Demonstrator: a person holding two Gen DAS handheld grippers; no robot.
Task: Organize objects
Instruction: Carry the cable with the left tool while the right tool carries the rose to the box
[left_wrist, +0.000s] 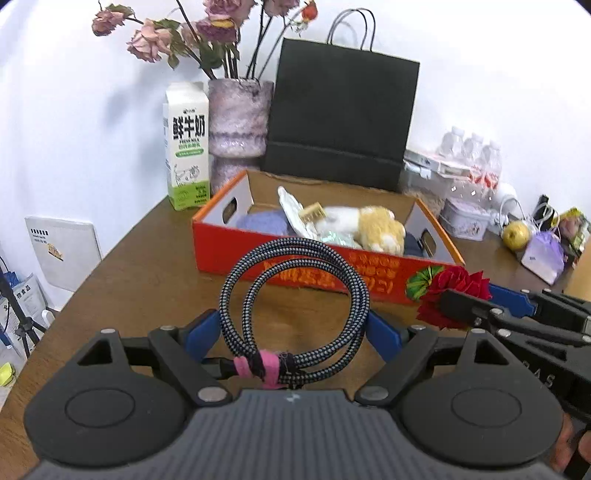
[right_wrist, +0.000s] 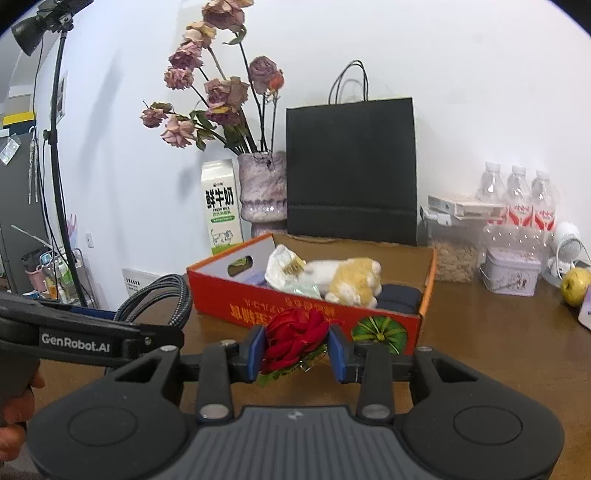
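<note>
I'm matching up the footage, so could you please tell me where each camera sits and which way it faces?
Left wrist: on the left gripper, facing the orange box; its fingers hold a coiled cable; the right gripper enters from the right.
Right wrist: on the right gripper, clamped on a red flower, facing the box; the left gripper and a hand show at left.
Shared: box, plush toy, black bag, milk carton, vase.

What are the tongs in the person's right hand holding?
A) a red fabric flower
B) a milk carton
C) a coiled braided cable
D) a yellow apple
A: in the right wrist view the right tongs are closed on the red fabric flower, while the coiled cable sits in the left tongs.
</note>
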